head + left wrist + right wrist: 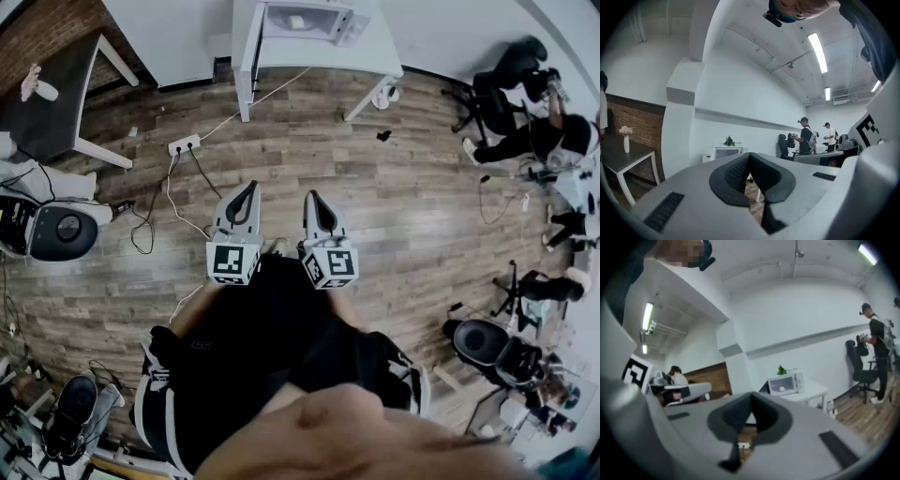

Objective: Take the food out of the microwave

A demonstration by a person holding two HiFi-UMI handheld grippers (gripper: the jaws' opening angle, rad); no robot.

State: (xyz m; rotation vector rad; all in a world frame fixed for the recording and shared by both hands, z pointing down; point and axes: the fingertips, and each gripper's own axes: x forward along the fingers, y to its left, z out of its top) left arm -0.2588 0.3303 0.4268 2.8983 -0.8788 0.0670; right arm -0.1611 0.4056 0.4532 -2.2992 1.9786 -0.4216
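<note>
While my left tool (pixel 249 187) and right tool (pixel 313 197) sit closed, empty, floor cables (pixel 169 190) could snag the walk to the microwave (pixel 307 21).

The person wears a black top (pixel 272 328) with white stripes down both sleeves (pixel 148 403). The left gripper (pixel 249 187) and right gripper (pixel 312 197) are pale grey moulded shells lined with black ribbed pads (pixel 731 176). Each carries a white cube (pixel 232 262) printed with black square markers, and narrow dark ribbed strips (pixel 665 211) are set into the shells
</note>
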